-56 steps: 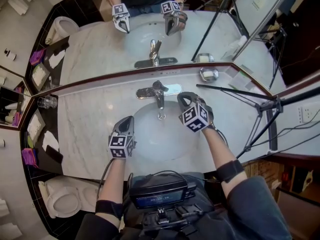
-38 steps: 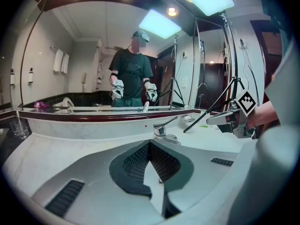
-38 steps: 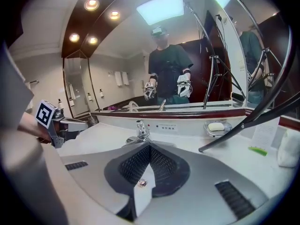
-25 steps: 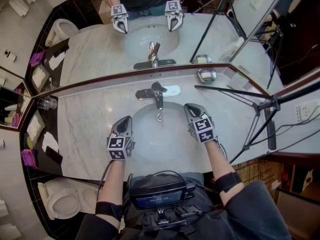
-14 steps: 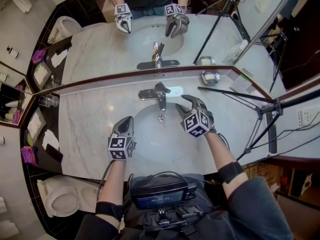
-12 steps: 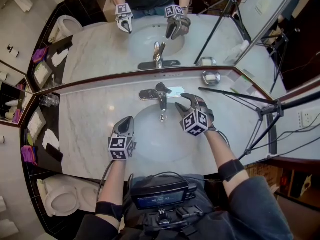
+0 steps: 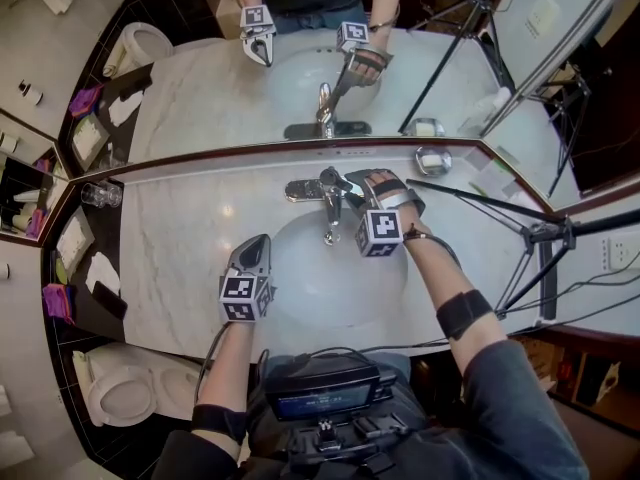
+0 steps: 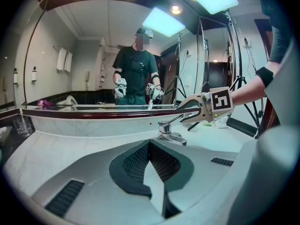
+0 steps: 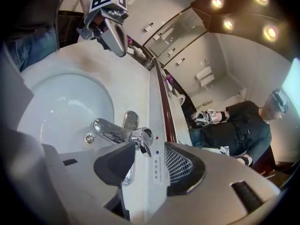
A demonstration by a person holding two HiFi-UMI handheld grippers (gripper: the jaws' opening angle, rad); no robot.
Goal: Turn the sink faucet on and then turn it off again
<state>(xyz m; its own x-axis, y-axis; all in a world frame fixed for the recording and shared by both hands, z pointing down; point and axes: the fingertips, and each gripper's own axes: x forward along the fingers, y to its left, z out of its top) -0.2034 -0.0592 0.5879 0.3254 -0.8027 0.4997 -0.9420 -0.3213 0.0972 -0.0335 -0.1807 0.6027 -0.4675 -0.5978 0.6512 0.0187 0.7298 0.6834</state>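
Note:
The chrome faucet (image 7: 326, 200) stands at the back of the white sink (image 7: 300, 298), its lever handle (image 9: 142, 140) pointing toward the mirror wall. My right gripper (image 7: 352, 184) is rolled on its side at the faucet's right. Its jaws are opening and stand wide, with the lever's tip just ahead of the gap and no pad touching it. In the left gripper view the right gripper (image 8: 183, 113) reaches over the faucet (image 8: 170, 128). My left gripper (image 7: 260, 244) hangs over the sink's left rim, shut and empty. No water stream shows from the spout (image 9: 107, 130).
A large mirror (image 7: 330, 58) rises right behind the marble counter (image 7: 180, 238). On the counter are a glass tumbler (image 7: 98, 195) at far left and a soap dish (image 7: 432, 159) to the right. Tripod legs (image 7: 480, 190) cross the counter's right end. A toilet (image 7: 115, 400) is at lower left.
My right gripper has moved from the basin's right rim up to the faucet lever, rolled onto its side and spread its jaws. The left gripper has stayed put.

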